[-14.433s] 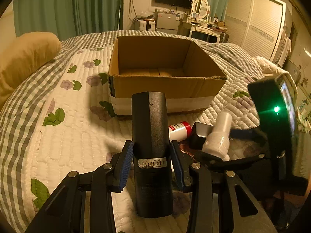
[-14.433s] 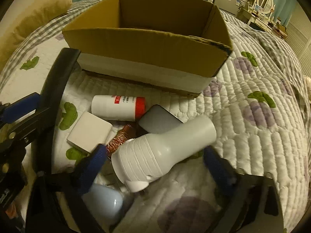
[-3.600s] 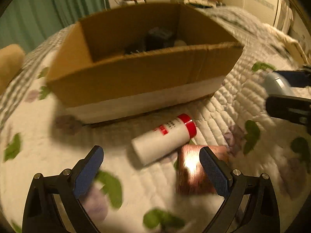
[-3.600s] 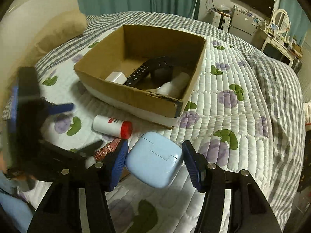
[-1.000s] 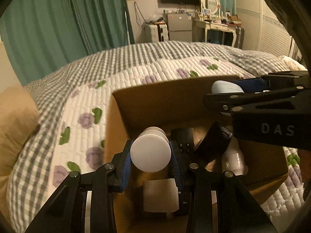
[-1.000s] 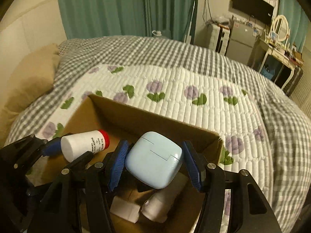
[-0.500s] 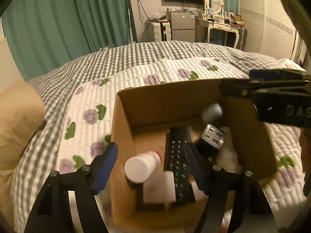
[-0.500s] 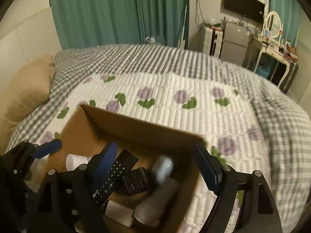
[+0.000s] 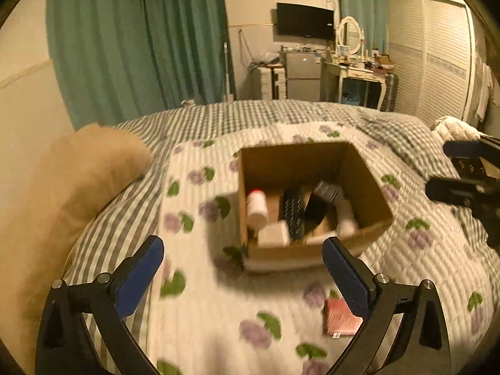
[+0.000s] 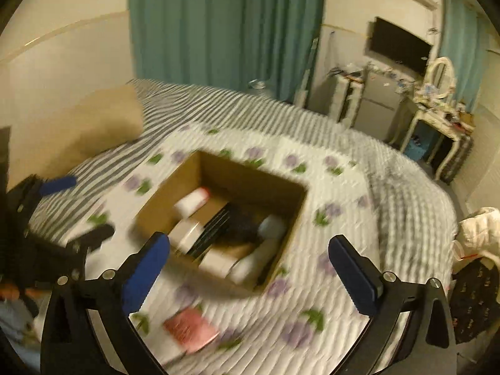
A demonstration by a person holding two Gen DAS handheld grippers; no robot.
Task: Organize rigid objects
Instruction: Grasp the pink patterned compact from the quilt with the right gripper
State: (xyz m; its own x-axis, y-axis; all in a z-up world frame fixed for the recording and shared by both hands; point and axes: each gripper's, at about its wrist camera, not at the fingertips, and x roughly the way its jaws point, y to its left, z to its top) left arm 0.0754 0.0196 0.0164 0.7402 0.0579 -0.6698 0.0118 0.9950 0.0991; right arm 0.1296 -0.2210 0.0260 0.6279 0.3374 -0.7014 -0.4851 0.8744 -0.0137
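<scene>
A brown cardboard box [image 9: 365, 175] [image 10: 175, 187] stands on the quilted bed. It holds a white red-capped bottle [image 9: 255, 206] [image 10: 192, 203], a black remote [image 9: 293, 215], a white block [image 9: 273, 234], a white bottle [image 9: 346, 215] and a pale blue case [image 10: 271, 226]. A reddish flat packet [image 9: 340, 317] [image 10: 190, 328] lies on the quilt in front of the box. My left gripper [image 9: 243, 278] is open and empty, above and short of the box. My right gripper [image 10: 250, 272] is open and empty, above the box's near corner.
A tan pillow [image 9: 72, 181] lies at the left of the bed. Green curtains [image 9: 134, 50], a TV [image 9: 304, 20], a small fridge [image 9: 301, 75] and a dressing table [image 9: 359, 75] stand beyond the bed. Dark cloth [image 10: 475, 300] lies at the right.
Both grippers have pulled back and up from the box. The red-capped bottle and the blue case, let go half a second earlier, now lie inside it.
</scene>
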